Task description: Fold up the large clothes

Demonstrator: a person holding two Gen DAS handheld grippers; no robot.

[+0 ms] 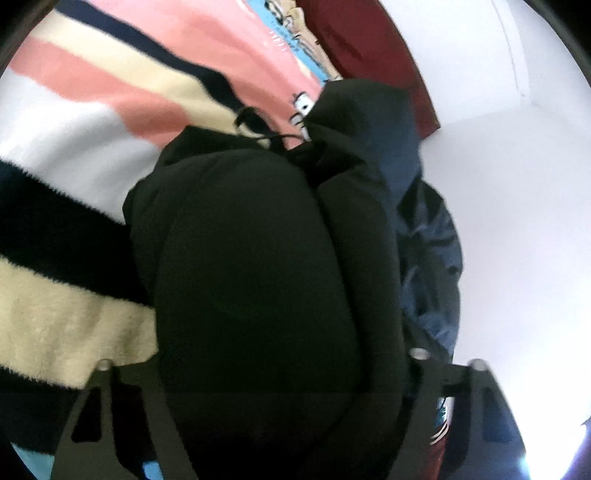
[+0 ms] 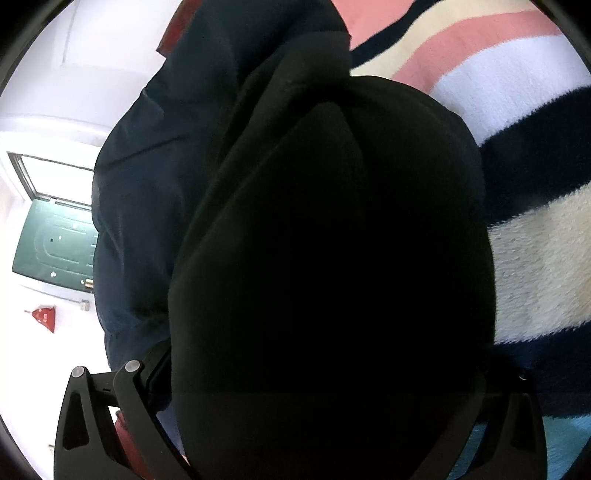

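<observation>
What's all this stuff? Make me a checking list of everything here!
Surface: striped blanket, pink, cream, white and navy.
Job's things: black garment bunched between both grippers' fingers; navy garment beside it.
Clutter: dark red cloth and cartoon-print fabric at the far end.
Grippers: left gripper and right gripper each filled with black cloth; the pads are hidden, so grip unclear.
Cables: nothing seen, only a black drawstring.
Surroundings: white wall, green door, red ornament.
</observation>
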